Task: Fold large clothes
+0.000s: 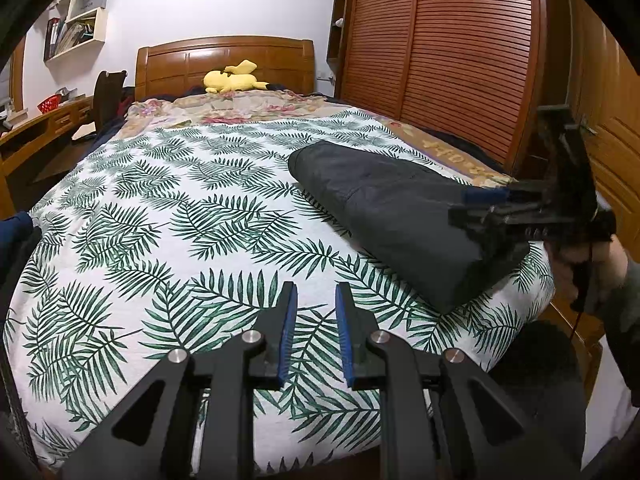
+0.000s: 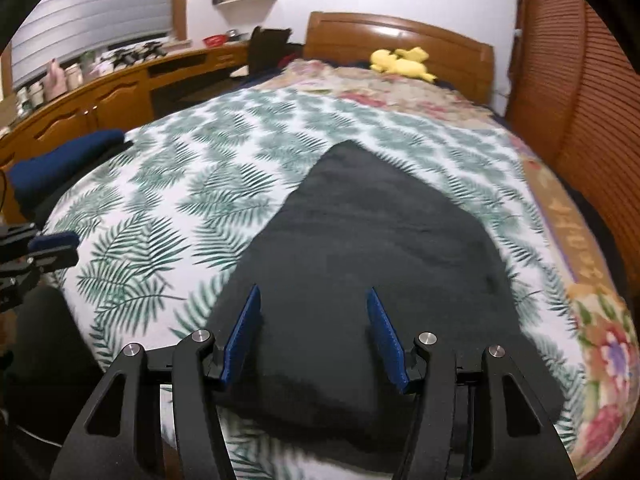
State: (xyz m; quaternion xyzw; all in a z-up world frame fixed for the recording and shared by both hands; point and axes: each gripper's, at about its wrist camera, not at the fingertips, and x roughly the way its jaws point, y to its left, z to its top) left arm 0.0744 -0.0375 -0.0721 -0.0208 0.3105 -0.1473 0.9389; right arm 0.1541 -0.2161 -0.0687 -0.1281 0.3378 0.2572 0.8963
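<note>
- The dark folded garment (image 2: 360, 264) lies flat on the leaf-print bedspread (image 1: 160, 208), a compact bundle toward the side of the bed nearest the wooden wardrobe (image 1: 440, 48).
- The right gripper (image 2: 314, 332) hangs just above the near end of the garment, jaws spread wide, nothing between the blue pads (image 2: 244, 332); dark cloth fills the gap beneath them and stretches away ahead.
- Whether those pads touch the fabric cannot be told from the right wrist view.
- From the left wrist view, the right gripper (image 1: 480, 204) shows side-on over the garment's (image 1: 400, 216) near corner, held in the person's hand (image 1: 600, 276).
- The left gripper (image 1: 316, 332) sits over bare bedspread, jaws parted by a narrower gap, holding nothing.
- The garment is ahead of the left gripper and off to its right, well apart from its fingers.
- Far ahead of both grippers, a yellow plush toy (image 1: 232, 78) rests by the wooden headboard (image 1: 224, 60).
</note>
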